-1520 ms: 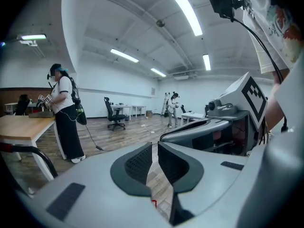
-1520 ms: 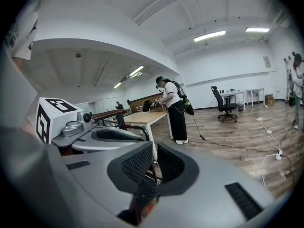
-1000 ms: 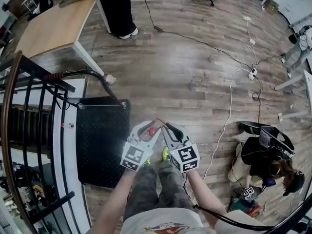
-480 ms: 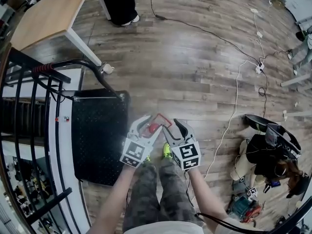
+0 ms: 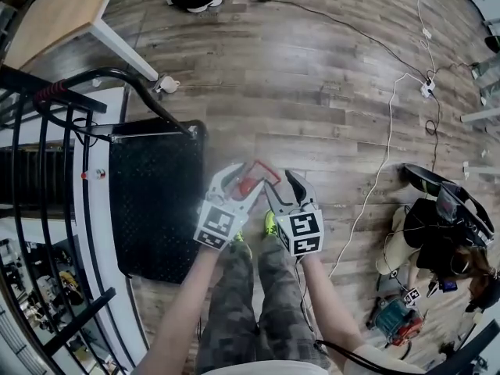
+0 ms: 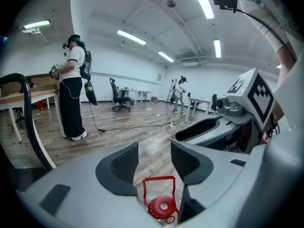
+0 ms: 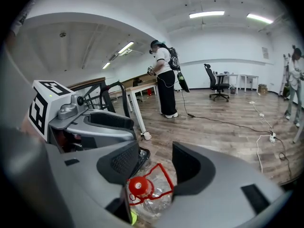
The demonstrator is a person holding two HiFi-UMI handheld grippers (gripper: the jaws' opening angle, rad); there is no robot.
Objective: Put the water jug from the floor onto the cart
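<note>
The clear water jug [image 7: 151, 198] stands on the wood floor with a red cap [image 5: 247, 185] and a red carry handle [image 5: 264, 170] raised. My left gripper [image 5: 237, 183] and right gripper [image 5: 283, 187] hover just above it, one on each side of the cap. Both sets of jaws are opening, and no pad touches the jug. In the left gripper view the cap [image 6: 161, 207] and handle [image 6: 159, 186] show low between the left gripper's [image 6: 154, 161] jaws. The cart's black deck [image 5: 152, 201] lies just left of the jug, its handle [image 5: 117, 78] arching over it.
A black railing [image 5: 35, 155] runs along the left, and a wooden table [image 5: 55, 10] stands top left. White cables [image 5: 375, 186] trail across the floor. A person [image 5: 437, 244] crouches at the right with gear. Another person [image 6: 73, 96] stands by the table. My shoes [image 5: 269, 223] are beside the jug.
Both grippers have come down toward the jug's cap. Their jaws have spread, the right from nearly shut to wide. The jug has not moved.
</note>
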